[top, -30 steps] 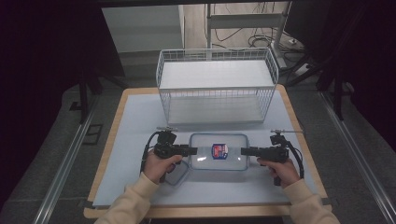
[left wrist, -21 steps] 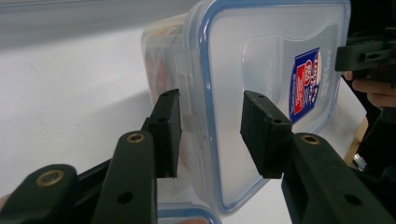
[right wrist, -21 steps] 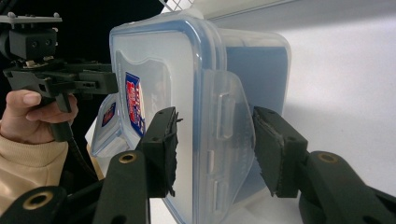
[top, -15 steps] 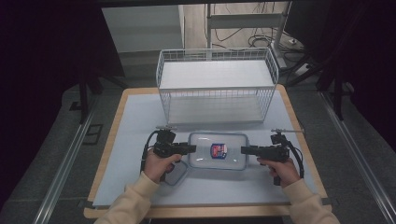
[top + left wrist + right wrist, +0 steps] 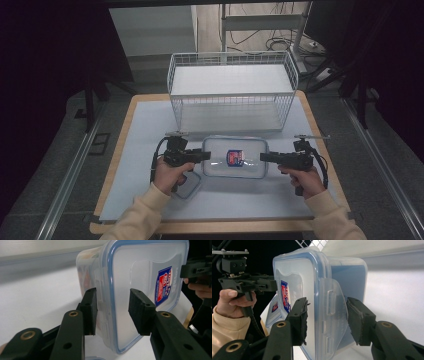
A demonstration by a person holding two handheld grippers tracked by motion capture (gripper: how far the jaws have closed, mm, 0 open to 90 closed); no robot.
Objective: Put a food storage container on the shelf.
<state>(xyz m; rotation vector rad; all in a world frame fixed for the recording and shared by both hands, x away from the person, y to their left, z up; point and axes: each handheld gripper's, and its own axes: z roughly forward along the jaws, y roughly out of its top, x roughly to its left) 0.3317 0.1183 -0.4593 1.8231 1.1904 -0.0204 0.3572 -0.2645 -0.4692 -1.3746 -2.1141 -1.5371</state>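
A clear lidded container (image 5: 235, 157) with a blue seal and a red-and-blue label lies between my two grippers near the table's front. My left gripper (image 5: 207, 156) grips its left end. In the left gripper view its jaws (image 5: 112, 312) have just been closing, one pad against the side latch and the other on the lid of the container (image 5: 140, 270). My right gripper (image 5: 262, 157) holds the opposite end. In the right gripper view the jaws (image 5: 327, 320) clamp the container (image 5: 297, 277) at its hinged latch flap.
A white wire basket (image 5: 232, 90) stands at the back of the table (image 5: 125, 150), just behind the container. A smaller blue-rimmed lid (image 5: 187, 186) lies under my left hand. Dark floor and rails surround the table.
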